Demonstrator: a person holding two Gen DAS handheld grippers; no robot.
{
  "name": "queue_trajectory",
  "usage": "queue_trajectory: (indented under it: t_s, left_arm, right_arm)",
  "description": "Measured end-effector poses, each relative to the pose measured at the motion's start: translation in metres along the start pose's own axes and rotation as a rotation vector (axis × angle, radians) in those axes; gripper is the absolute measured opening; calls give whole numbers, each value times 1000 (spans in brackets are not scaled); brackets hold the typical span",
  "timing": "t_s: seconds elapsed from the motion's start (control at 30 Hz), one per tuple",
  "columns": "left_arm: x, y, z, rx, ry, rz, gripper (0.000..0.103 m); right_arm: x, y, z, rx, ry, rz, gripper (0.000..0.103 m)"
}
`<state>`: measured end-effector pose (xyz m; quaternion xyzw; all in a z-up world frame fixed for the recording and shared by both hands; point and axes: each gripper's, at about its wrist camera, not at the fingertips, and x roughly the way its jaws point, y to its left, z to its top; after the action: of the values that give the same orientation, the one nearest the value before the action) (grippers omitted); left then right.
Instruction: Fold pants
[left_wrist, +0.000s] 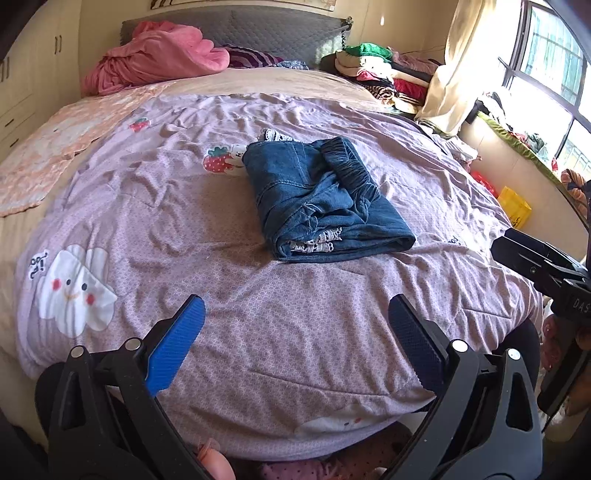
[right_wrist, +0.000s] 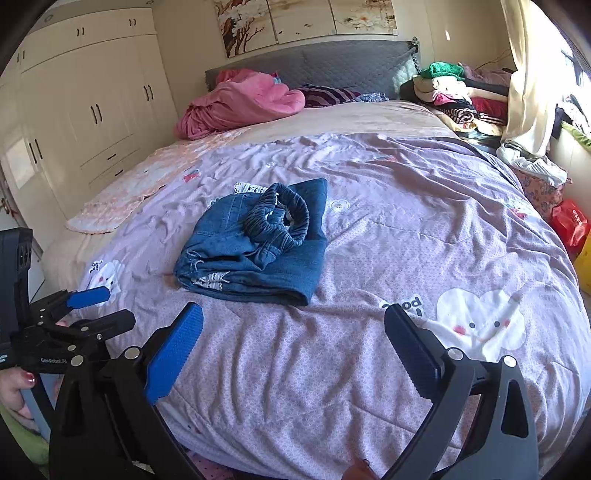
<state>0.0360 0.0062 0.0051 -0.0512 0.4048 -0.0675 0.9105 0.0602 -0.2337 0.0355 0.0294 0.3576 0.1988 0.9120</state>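
folded pants (left_wrist: 325, 199) lying in a compact blue denim bundle near the middle of the bed, on a wrinkled lilac blanket (left_wrist: 295, 350) printed with strawberries and white cloud faces. elastic waistband bunched on top of the bundle, a strip of white lace trim peeking out at the near folded edge and another bit at the far end. nothing touching the pants.

left gripper (left_wrist: 295, 332) low over the near edge of the bed, jaws spread wide with only blanket between them, blue pad on one finger, dark pad on the other. well apart from the pants, which sit farther up the bed. seen also from the right wrist view at the left edge, held in a hand (right_wrist: 14, 391) with red nails.

right gripper (right_wrist: 293, 343) likewise spread wide and holding nothing, hanging over the blanket short of the pants, beside a white cloud face print. pants ahead of it and a little to the left in its view.

beyond the pants: a pink blanket (right_wrist: 240, 103) heaped by the grey headboard (right_wrist: 332, 62), a pile of clothes (right_wrist: 454, 96) at the far right corner, a cream wardrobe (right_wrist: 92, 103) along the left wall, a pale curtain (left_wrist: 458, 66) in sunlight by the window.
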Motion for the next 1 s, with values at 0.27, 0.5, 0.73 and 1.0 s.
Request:
queue_trajectory:
  t_s: [0.27, 0.5, 0.73, 1.0]
  left_arm:
    - [-6, 1, -9, -13, 1, 14, 93]
    - [-7, -2, -14, -7, 8, 25, 93]
    - [-7, -7, -19, -10, 6, 32, 93]
    - [-5, -8, -21, -19, -2, 43, 93]
  right_arm:
    - [-8, 1, -13, -3, 9, -11, 98]
    - [-6, 5, -18, 4, 19, -6, 98]
    - [-8, 11, -21, -9, 11, -16, 98]
    - [-2, 9, -28, -9, 23, -28, 98]
